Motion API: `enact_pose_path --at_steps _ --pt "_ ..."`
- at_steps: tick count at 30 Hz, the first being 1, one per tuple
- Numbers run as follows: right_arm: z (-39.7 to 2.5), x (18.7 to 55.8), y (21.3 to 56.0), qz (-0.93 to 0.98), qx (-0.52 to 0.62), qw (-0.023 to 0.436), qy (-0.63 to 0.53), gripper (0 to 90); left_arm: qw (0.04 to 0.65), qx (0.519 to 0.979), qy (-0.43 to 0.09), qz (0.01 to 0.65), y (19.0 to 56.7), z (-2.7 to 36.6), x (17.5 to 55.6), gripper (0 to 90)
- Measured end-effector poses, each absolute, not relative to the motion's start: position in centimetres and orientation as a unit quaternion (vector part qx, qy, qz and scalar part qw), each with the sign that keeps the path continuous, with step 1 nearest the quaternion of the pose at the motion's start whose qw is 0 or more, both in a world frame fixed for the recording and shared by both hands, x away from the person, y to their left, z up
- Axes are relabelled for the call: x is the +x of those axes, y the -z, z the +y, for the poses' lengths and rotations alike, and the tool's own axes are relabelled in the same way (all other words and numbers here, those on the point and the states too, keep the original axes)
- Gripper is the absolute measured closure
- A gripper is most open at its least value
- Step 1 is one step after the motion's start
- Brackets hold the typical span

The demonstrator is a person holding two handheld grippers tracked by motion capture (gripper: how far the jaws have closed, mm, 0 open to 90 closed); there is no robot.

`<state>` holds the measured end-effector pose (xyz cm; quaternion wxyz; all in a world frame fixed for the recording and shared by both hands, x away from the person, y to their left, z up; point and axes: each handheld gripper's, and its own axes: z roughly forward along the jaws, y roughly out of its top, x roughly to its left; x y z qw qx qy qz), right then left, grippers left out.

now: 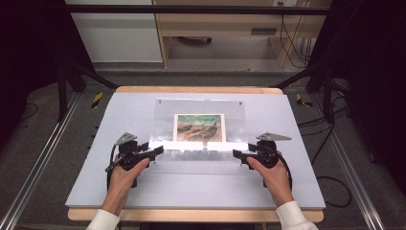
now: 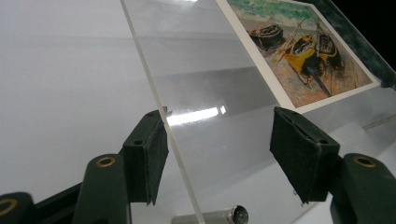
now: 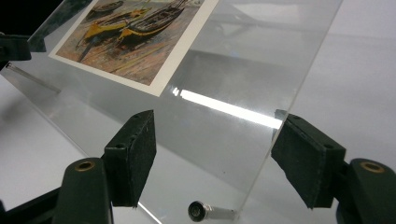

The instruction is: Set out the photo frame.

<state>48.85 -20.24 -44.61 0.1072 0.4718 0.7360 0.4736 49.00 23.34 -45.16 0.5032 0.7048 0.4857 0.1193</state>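
From the high view, both forearms come in from the bottom, each hand wrapped around its tool: the left gripper (image 1: 157, 152) and the right gripper (image 1: 238, 154) point inward at the two near corners of a clear acrylic frame (image 1: 201, 153) holding a print of boats (image 1: 199, 127), which lies in the middle of the pale surface (image 1: 119, 110) with bare room all around. In the left gripper view, the fingers (image 2: 145, 156) are spread apart, straddling the sheet's side edge (image 2: 154, 93) without pinching it; a metal standoff (image 2: 219, 215) sits below. In the right gripper view, the fingers (image 3: 133, 154) likewise stand released around the sheet's corner (image 3: 261, 154), another standoff (image 3: 208, 212) between them.
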Motion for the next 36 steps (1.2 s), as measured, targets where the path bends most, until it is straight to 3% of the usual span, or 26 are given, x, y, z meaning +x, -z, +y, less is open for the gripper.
enact_pose_path --at_steps 36 --pt "-20.2 47.1 44.4 0.750 0.450 0.134 -0.466 35.9 0.499 0.706 -0.149 0.480 45.0 23.0 47.2 38.9"
